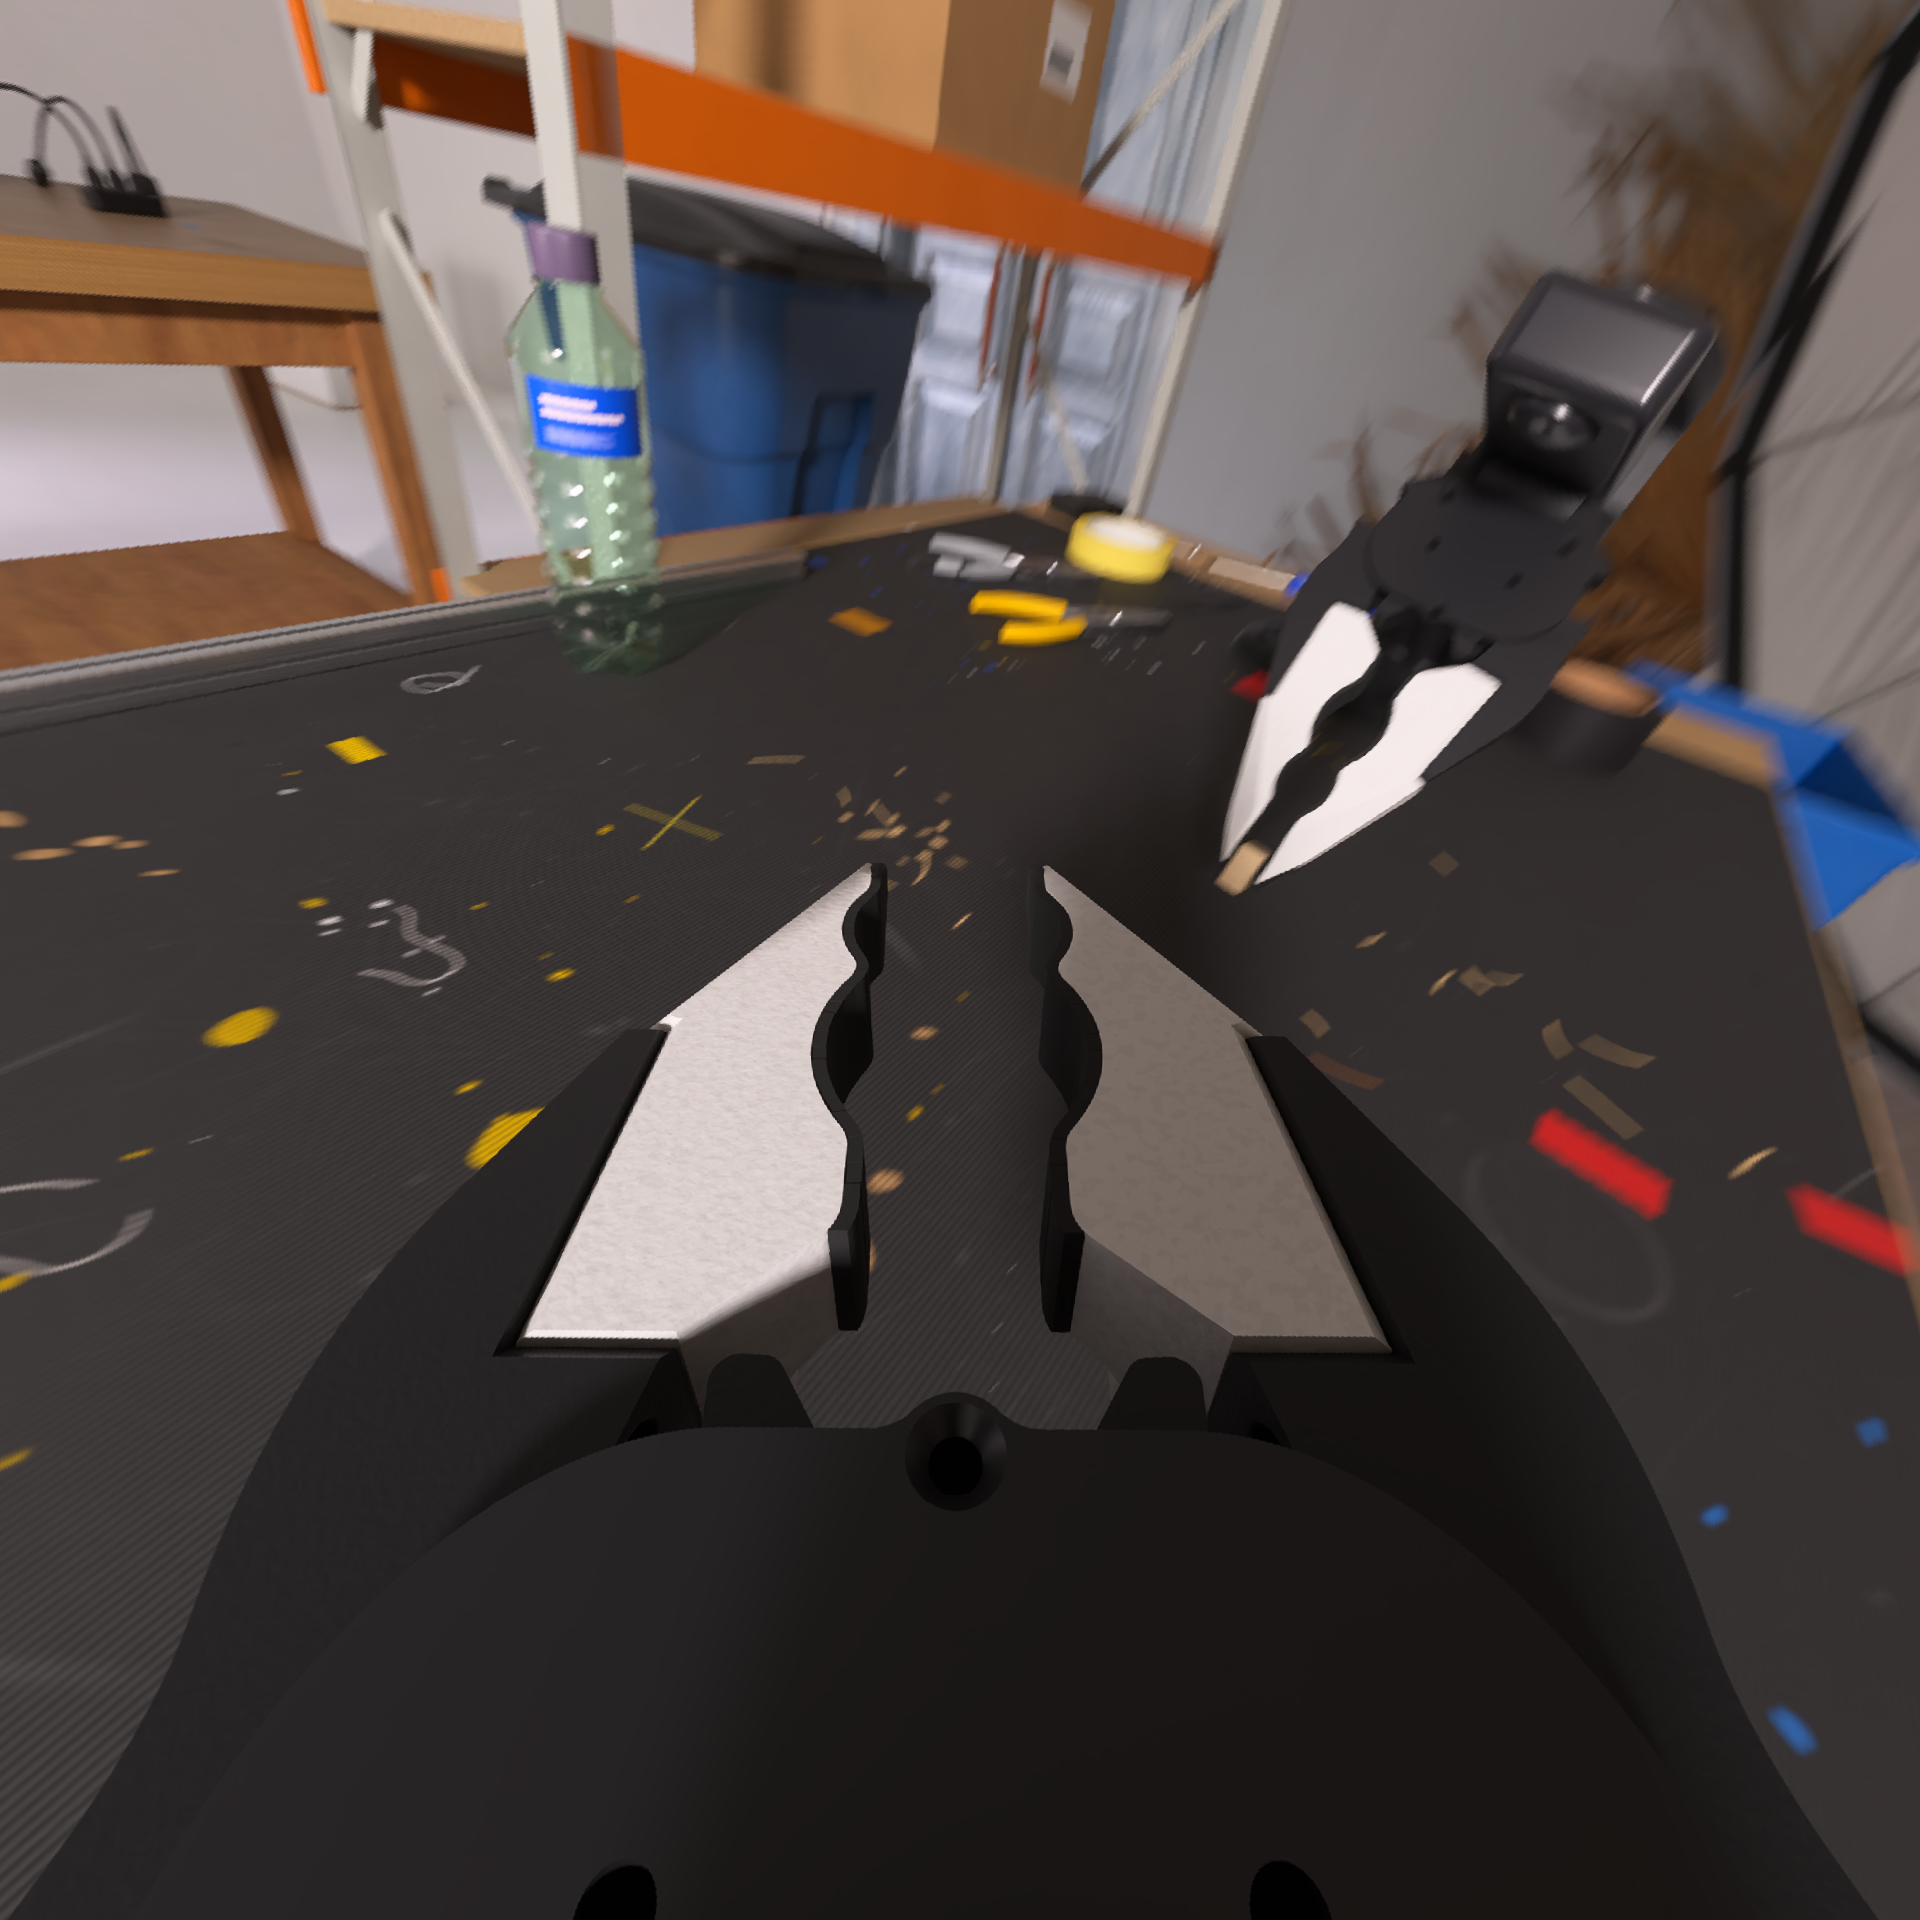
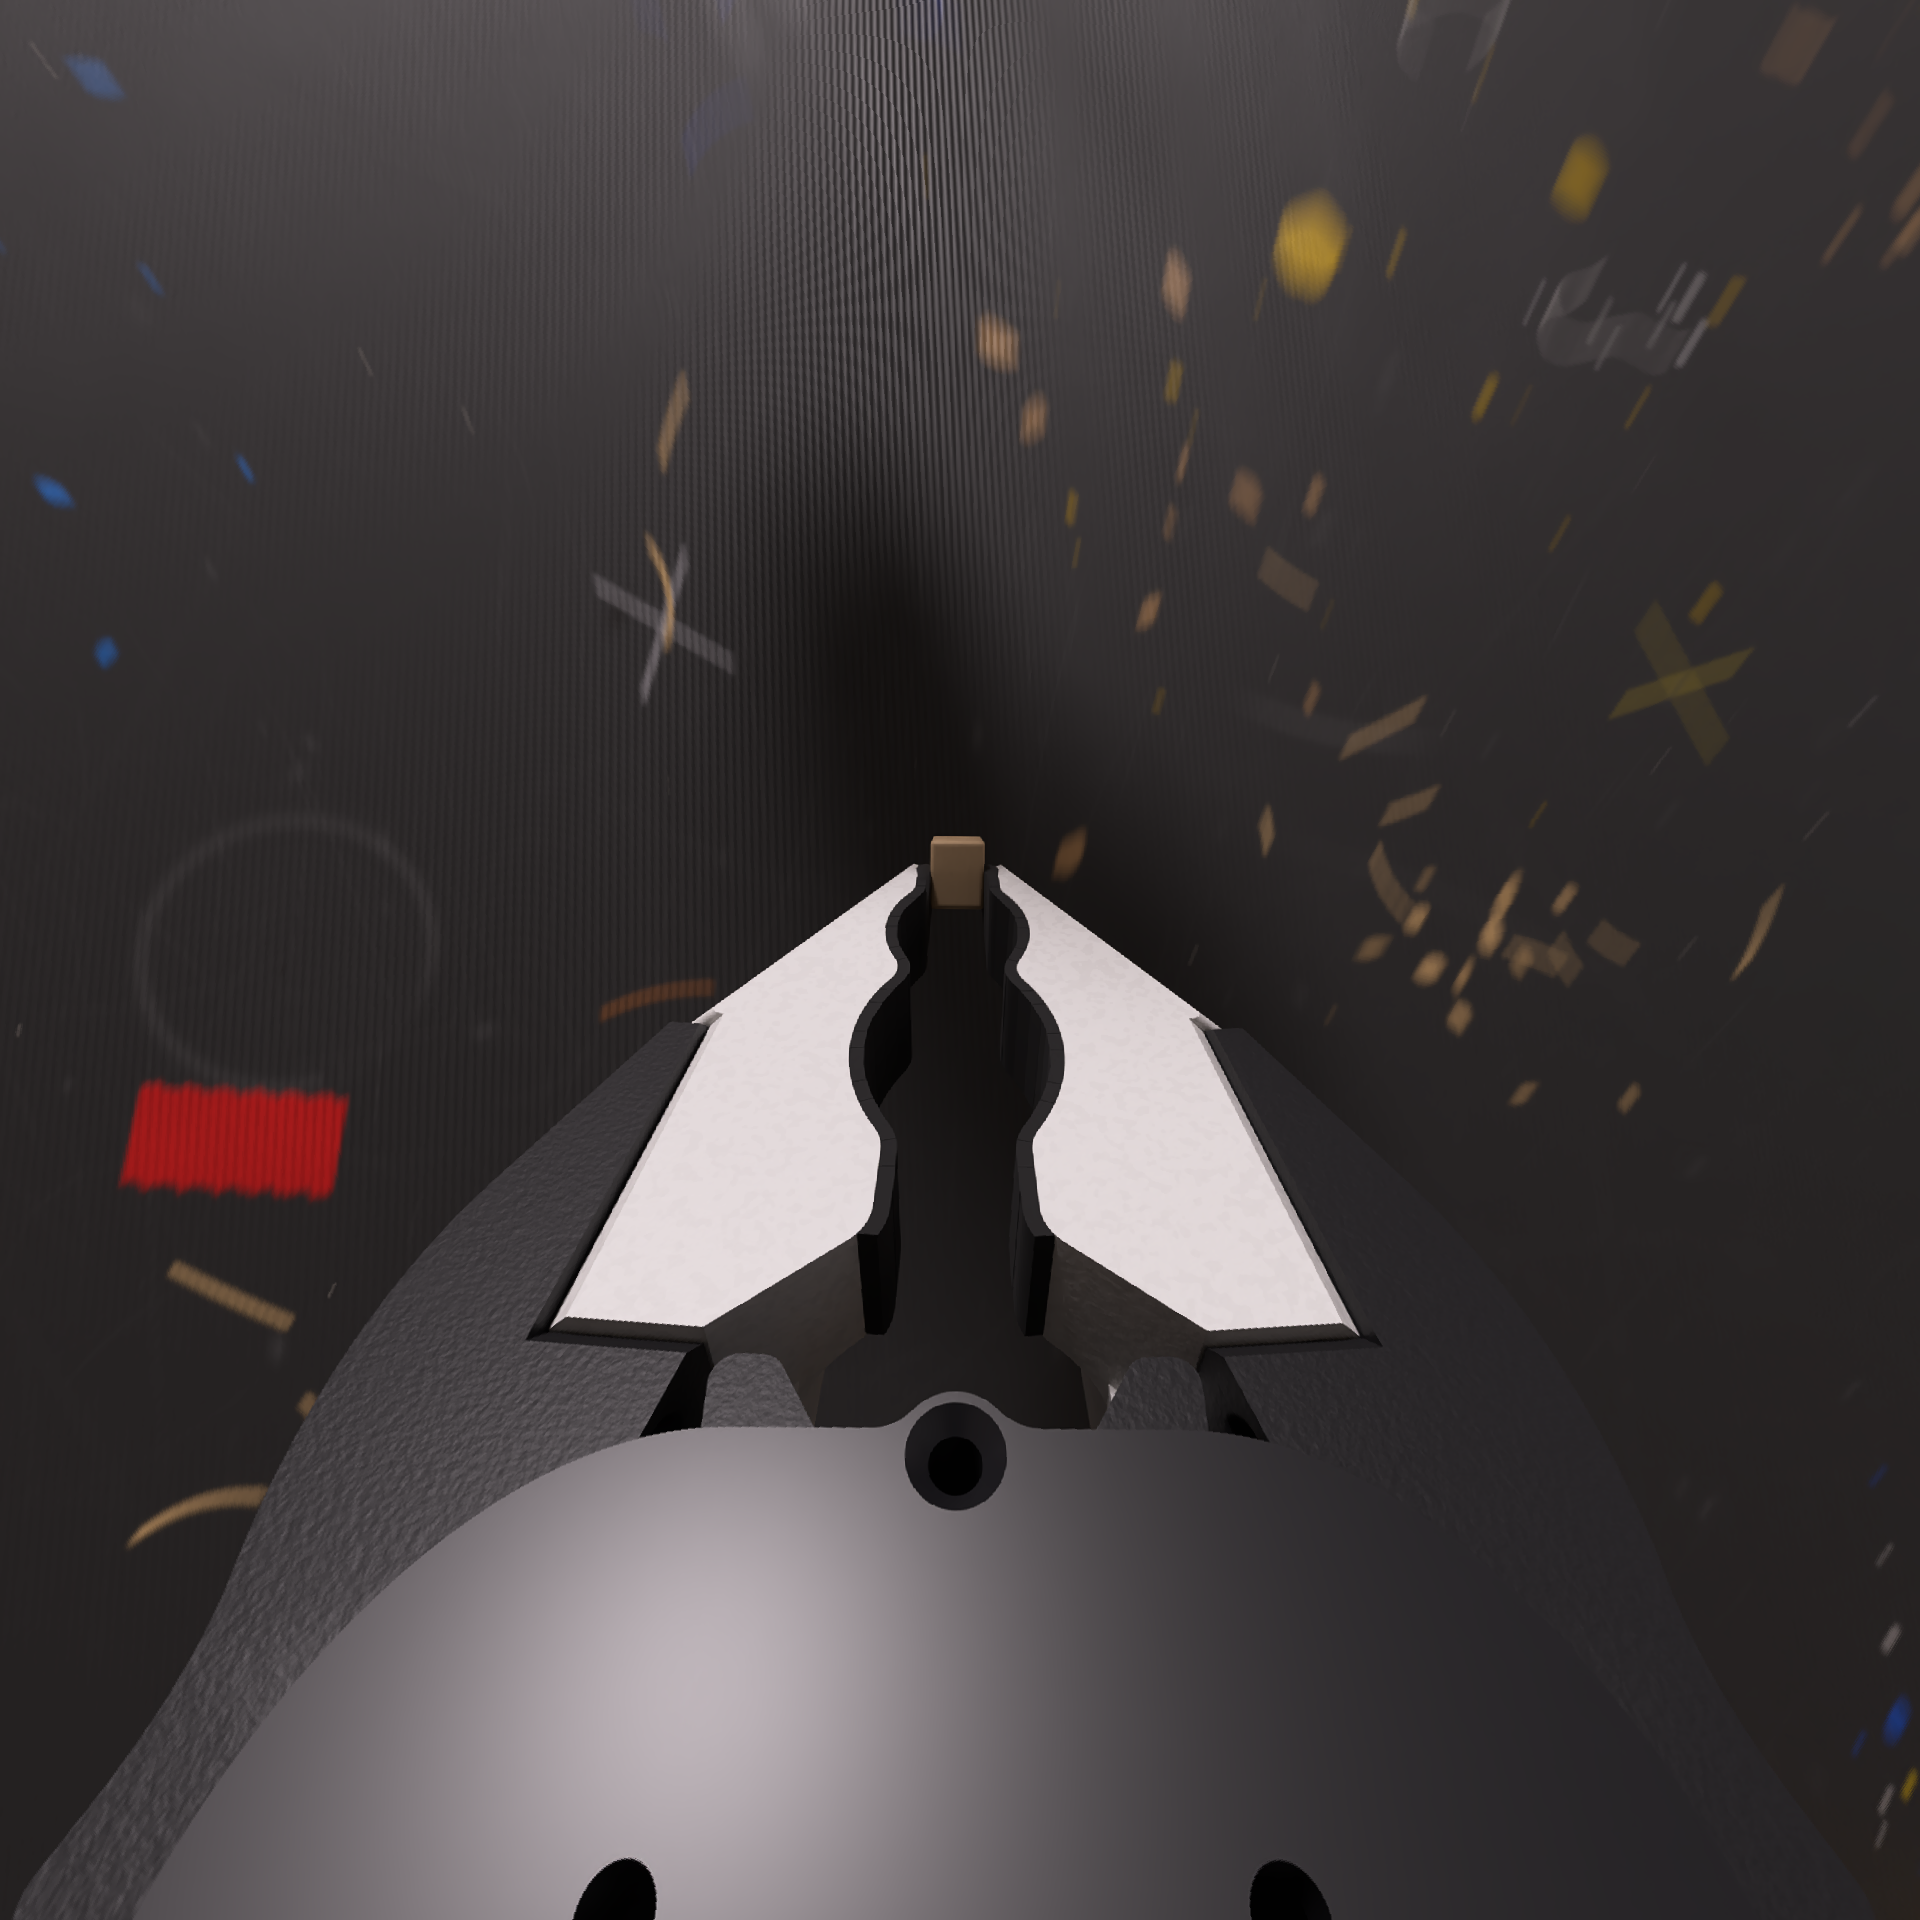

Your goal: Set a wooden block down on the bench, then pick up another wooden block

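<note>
My right gripper point(image 2: 957, 883) is shut on a small tan wooden block point(image 2: 957, 868), which sticks out past its fingertips. It points steeply down at the dark bench mat point(image 2: 520, 416). In the left wrist view the right gripper point(image 1: 1259, 860) is on the right with the block point(image 1: 1236, 869) at its tips, close to the mat point(image 1: 520, 935). I cannot tell whether the block touches the mat. My left gripper point(image 1: 961, 881) is open and empty, low over the middle of the mat, to the left of the right gripper. I see no other wooden block clearly.
A clear plastic bottle point(image 1: 587, 436) stands at the bench's far edge. A yellow tape roll point(image 1: 1120, 542), yellow-handled pliers point(image 1: 1023, 615) and grey parts lie at the far right. A blue object point(image 1: 1834, 821) sits at the right edge. A blue bin point(image 1: 769, 384) and orange shelving stand behind the bench.
</note>
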